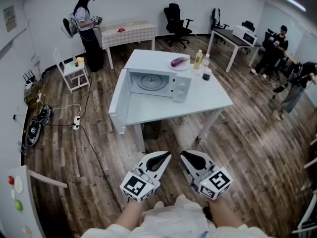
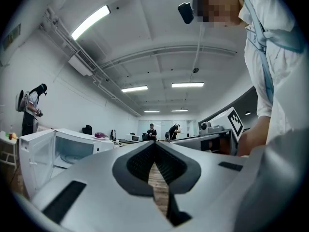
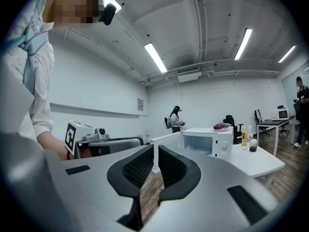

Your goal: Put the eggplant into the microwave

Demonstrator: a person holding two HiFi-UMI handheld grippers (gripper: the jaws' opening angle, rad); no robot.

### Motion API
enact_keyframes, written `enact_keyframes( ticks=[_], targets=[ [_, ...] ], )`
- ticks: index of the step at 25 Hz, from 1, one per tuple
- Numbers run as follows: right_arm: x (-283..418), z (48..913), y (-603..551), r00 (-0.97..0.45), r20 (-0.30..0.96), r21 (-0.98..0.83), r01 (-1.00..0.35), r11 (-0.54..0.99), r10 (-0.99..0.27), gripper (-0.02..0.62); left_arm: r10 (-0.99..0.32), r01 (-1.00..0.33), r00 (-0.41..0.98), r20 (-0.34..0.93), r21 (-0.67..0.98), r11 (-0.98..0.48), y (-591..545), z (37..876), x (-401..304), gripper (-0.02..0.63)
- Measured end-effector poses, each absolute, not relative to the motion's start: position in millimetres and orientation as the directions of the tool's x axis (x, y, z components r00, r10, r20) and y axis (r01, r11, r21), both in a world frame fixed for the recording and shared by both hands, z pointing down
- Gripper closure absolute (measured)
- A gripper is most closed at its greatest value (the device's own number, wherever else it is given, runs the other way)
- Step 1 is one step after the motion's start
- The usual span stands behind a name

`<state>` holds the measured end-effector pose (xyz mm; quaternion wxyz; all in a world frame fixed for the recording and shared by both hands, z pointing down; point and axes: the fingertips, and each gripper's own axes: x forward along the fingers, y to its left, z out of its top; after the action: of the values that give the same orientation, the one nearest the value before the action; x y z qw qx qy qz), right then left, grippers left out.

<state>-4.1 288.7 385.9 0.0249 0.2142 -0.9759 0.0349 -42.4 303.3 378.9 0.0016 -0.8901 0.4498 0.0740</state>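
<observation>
A purple eggplant (image 1: 179, 61) lies on a white plate on top of the white microwave (image 1: 182, 87), which stands on a white table (image 1: 208, 103). The microwave's door (image 1: 119, 100) is swung wide open to the left and the turntable inside is bare. In the right gripper view the eggplant (image 3: 221, 126) shows far off on the microwave (image 3: 222, 144). Both grippers hang close to my body over the wooden floor, well short of the table. My left gripper (image 1: 162, 157) is shut and empty. My right gripper (image 1: 188, 157) has its jaws a narrow slit apart with nothing between them.
Two bottles (image 1: 198, 59) and a dark jar (image 1: 206, 74) stand on the table right of the microwave. Cables and a power strip (image 1: 76, 123) lie on the floor at left. A person (image 1: 85, 26) stands by a cloth-covered table at the back; others stand at right (image 1: 297, 86).
</observation>
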Motion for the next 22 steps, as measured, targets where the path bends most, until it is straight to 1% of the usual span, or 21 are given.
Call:
enact_keyframes(
  ticks=[5,11,22],
  targets=[
    [-3.4,388.0,270.3,-0.899,0.075,-0.065,-0.437,0.897,-0.433,0.560,-0.788,-0.785,0.602,-0.128,0.082,-0.614,284.5,384.7,-40.9,0.604],
    [-16.5,387.0,227.4,-0.907,0.060,-0.062,-0.420,0.905,-0.416,0.560,-0.788,-0.784,0.605,-0.114,0.087,-0.615,249.3,388.4,-47.1,0.604],
    [-23.0,373.9,107.4,-0.922,0.027,-0.087,-0.386,0.918,-0.385,0.560,-0.800,-0.798,0.591,-0.106,0.071,-0.599,135.0,371.9,-54.7,0.604]
  ],
)
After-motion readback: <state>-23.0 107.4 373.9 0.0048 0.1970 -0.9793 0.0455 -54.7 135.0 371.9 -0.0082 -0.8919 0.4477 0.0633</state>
